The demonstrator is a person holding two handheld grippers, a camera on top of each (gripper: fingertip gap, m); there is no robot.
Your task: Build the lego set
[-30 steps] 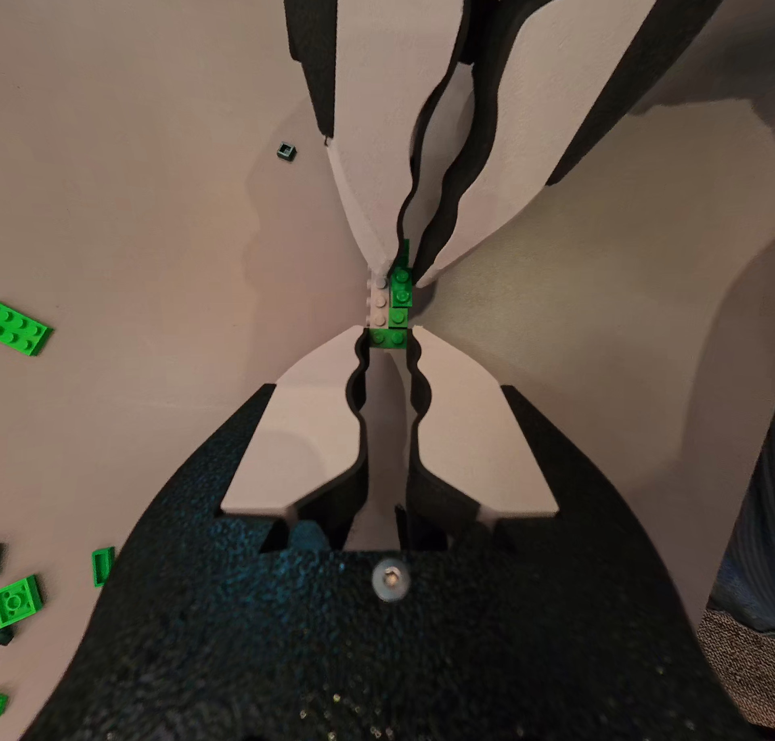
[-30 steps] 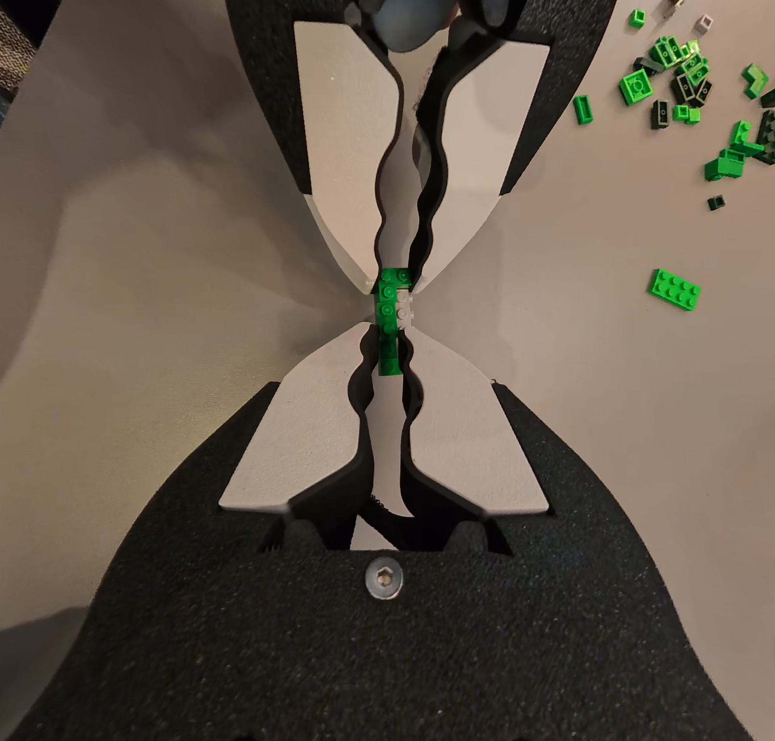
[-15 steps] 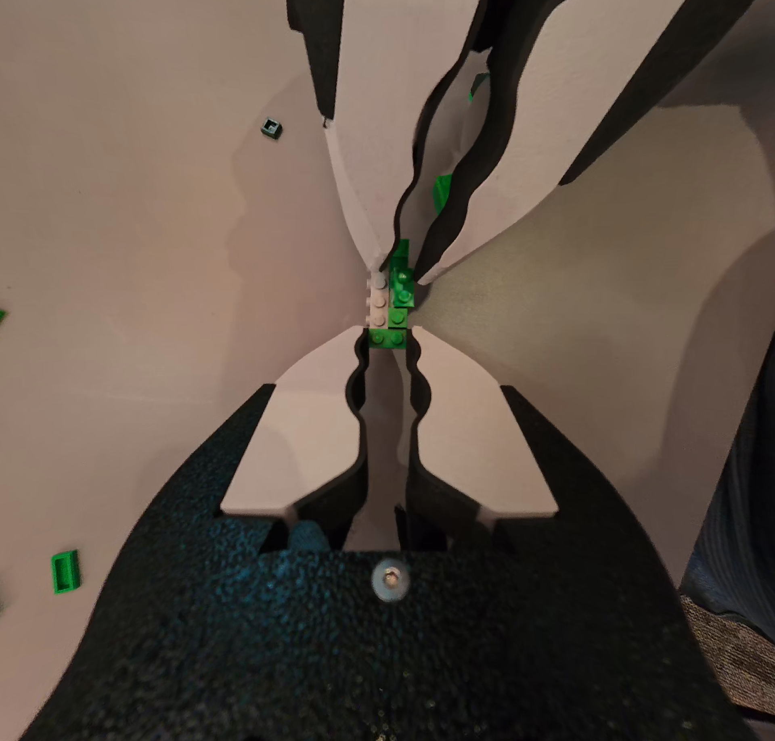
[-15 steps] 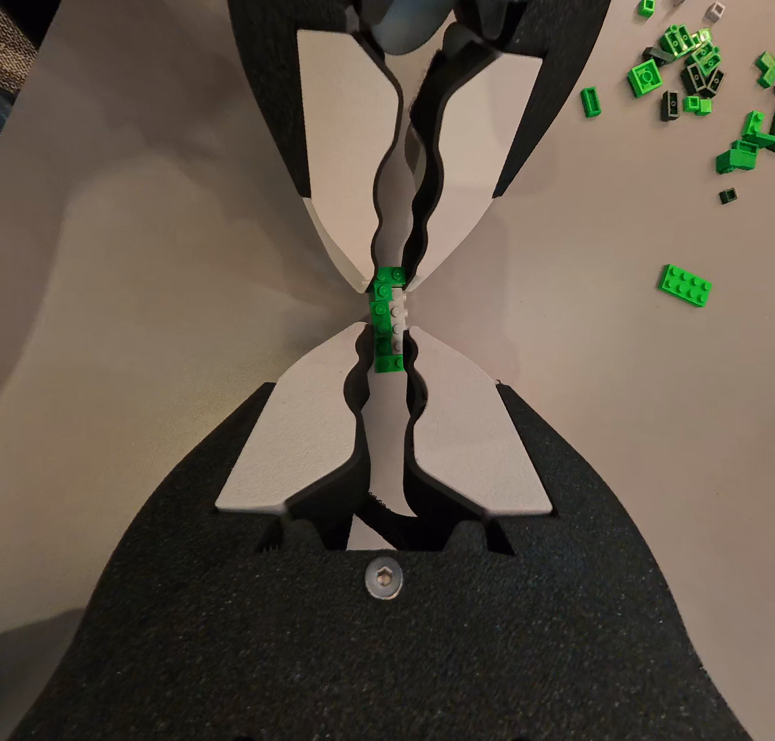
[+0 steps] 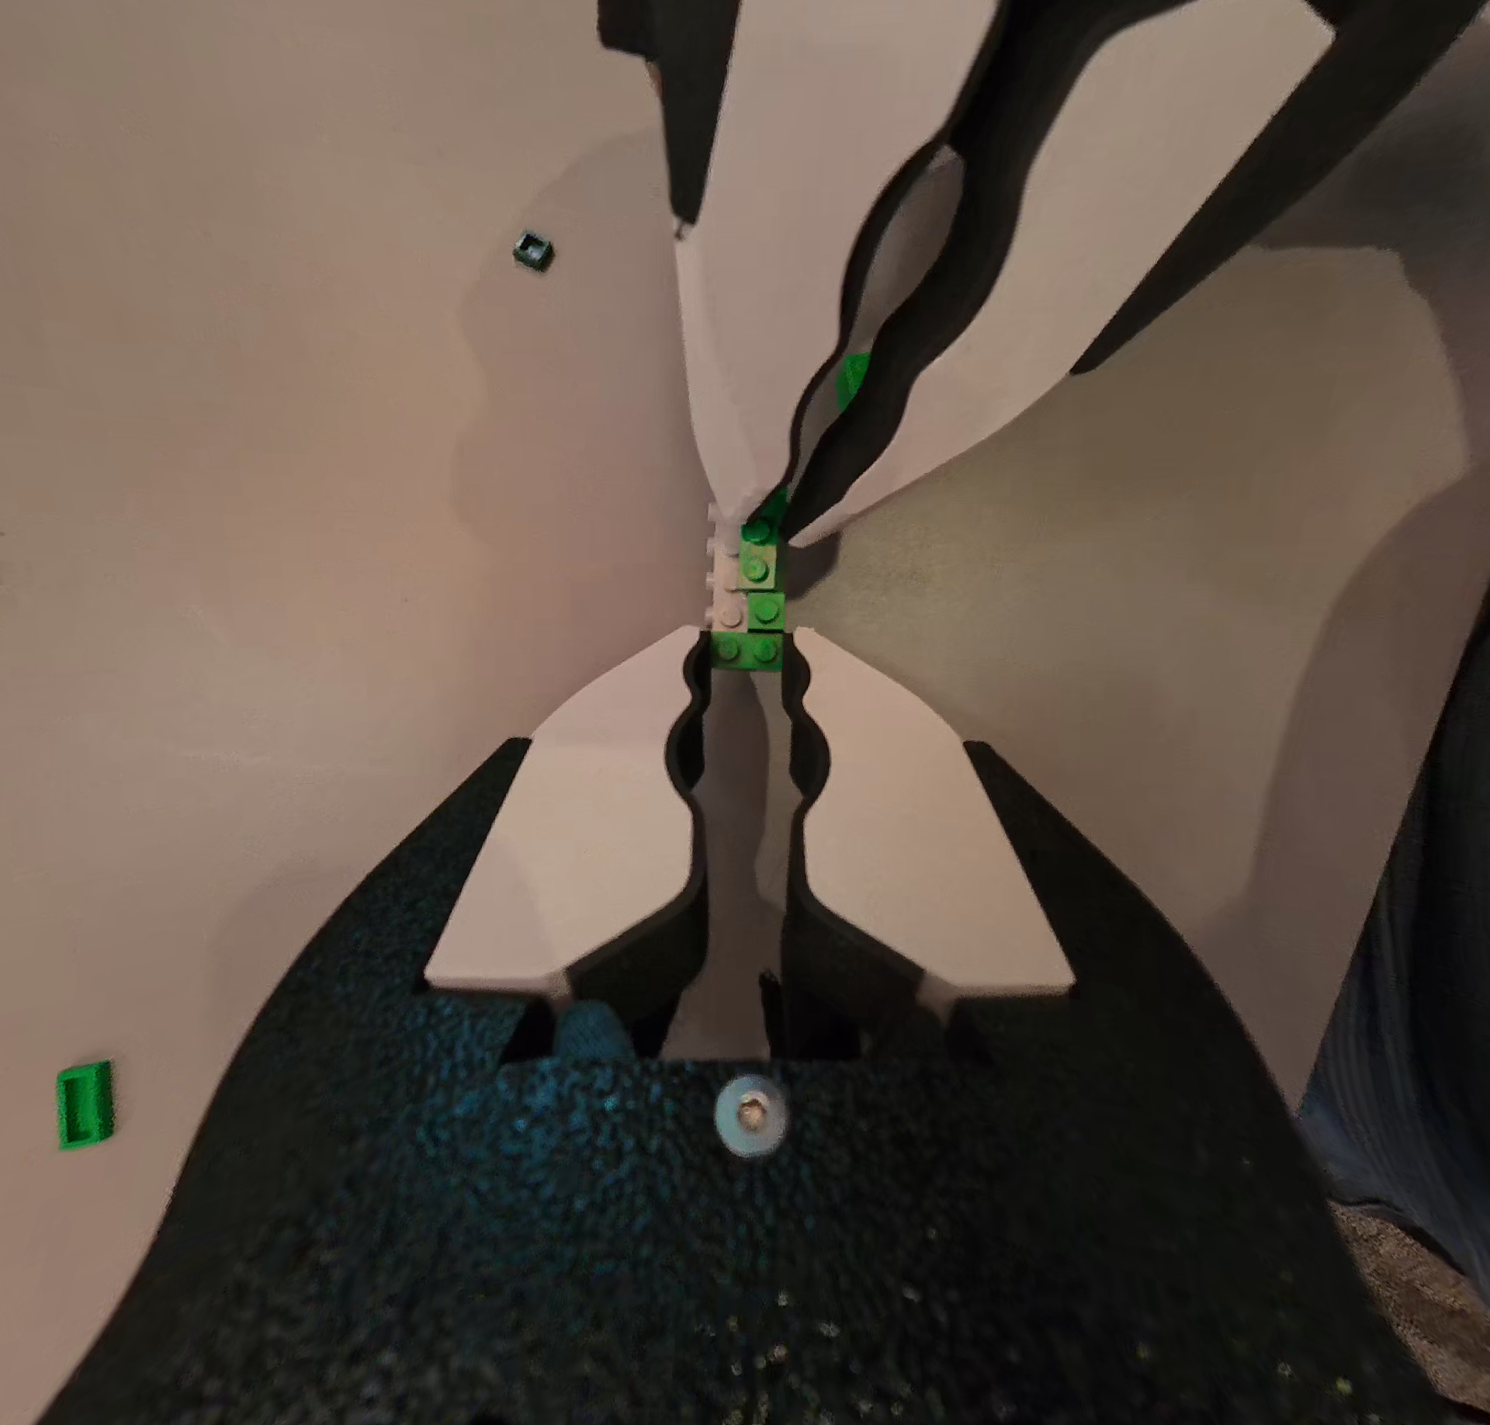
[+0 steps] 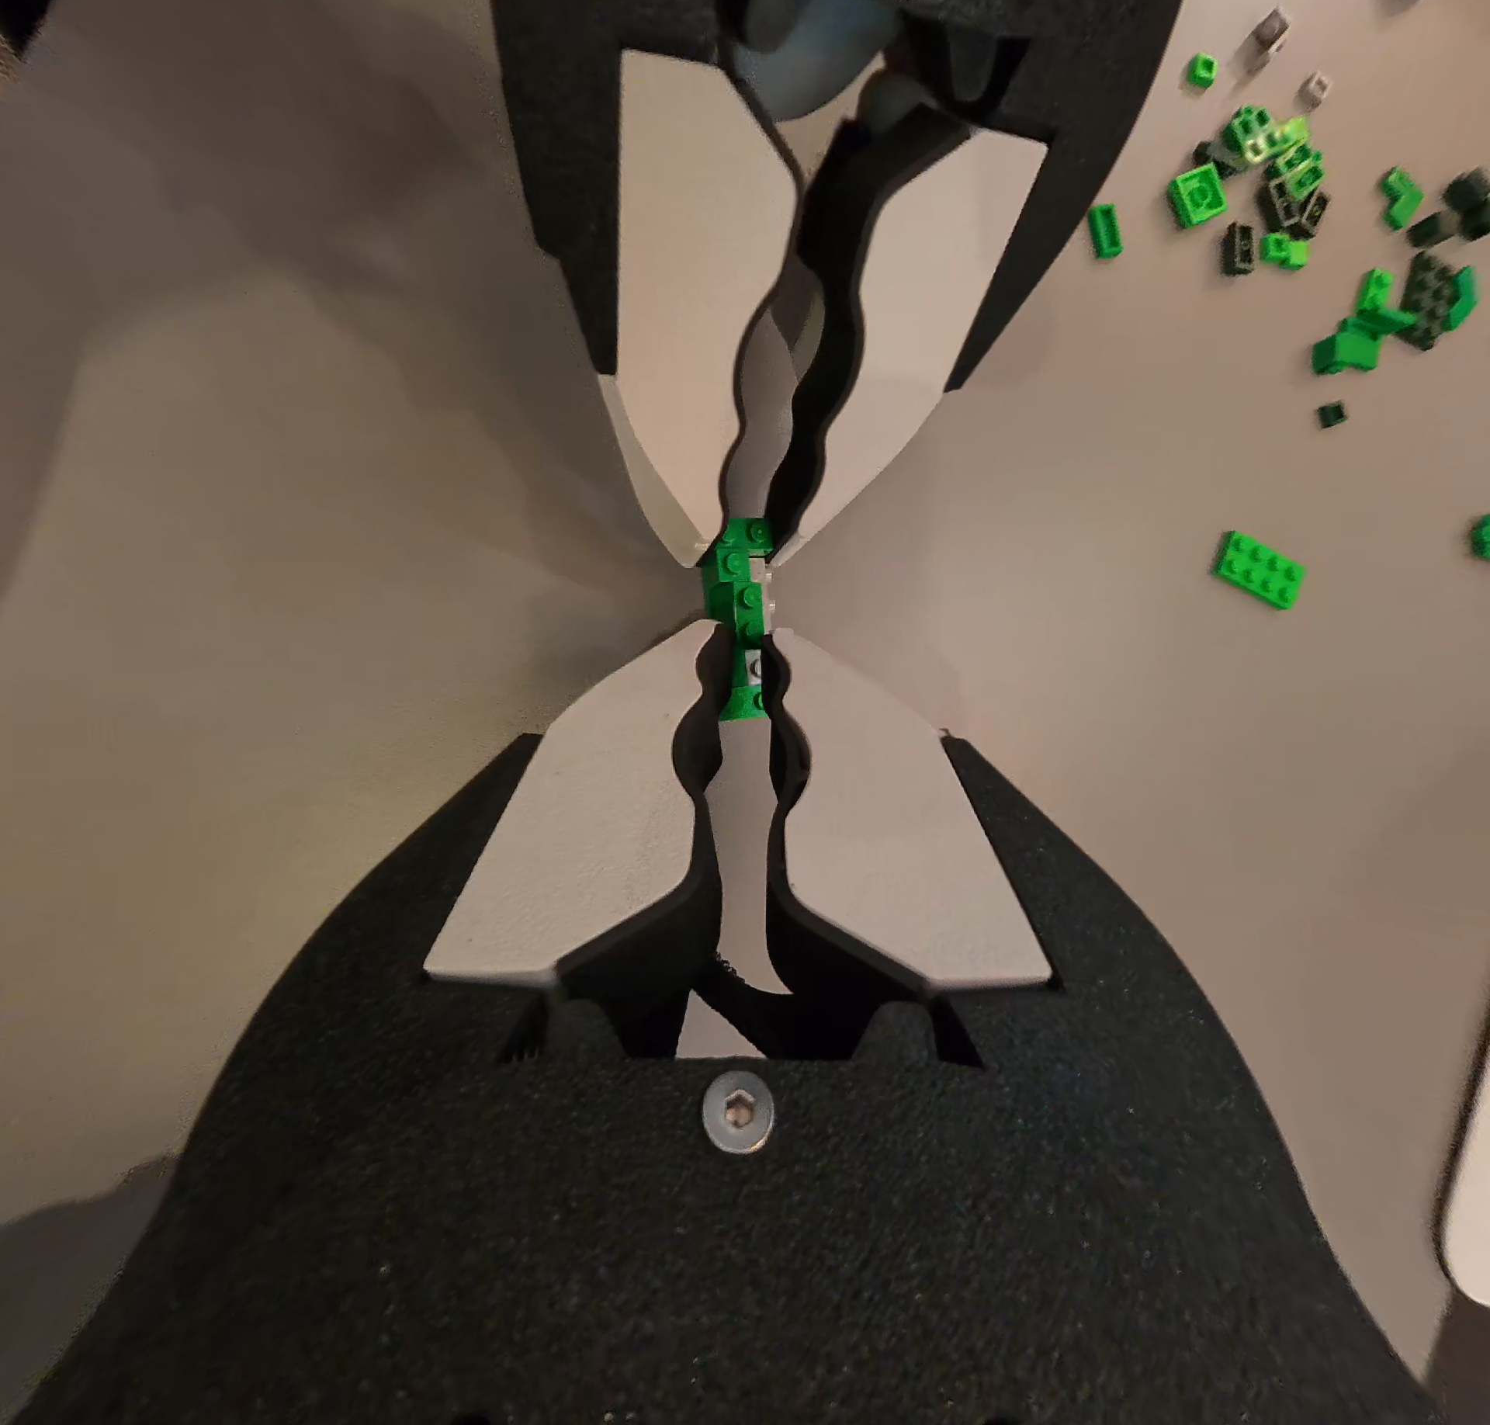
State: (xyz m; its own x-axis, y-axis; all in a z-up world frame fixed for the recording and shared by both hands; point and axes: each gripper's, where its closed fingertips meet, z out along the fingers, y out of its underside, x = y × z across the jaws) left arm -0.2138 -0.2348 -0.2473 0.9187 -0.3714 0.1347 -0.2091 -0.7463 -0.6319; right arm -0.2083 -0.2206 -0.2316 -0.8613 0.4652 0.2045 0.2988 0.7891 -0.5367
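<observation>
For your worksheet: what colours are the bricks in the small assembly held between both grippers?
Green and light grey lego assembly; left wrist view shows it best.

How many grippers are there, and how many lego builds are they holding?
Grippers: 2, the left gripper and the right gripper
Lego build: 1, green and grey, pinched by both
Total: 3

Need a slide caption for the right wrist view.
Both grippers, right gripper and left gripper, clamp a green-and-white lego assembly; loose bricks lie beyond.
</observation>
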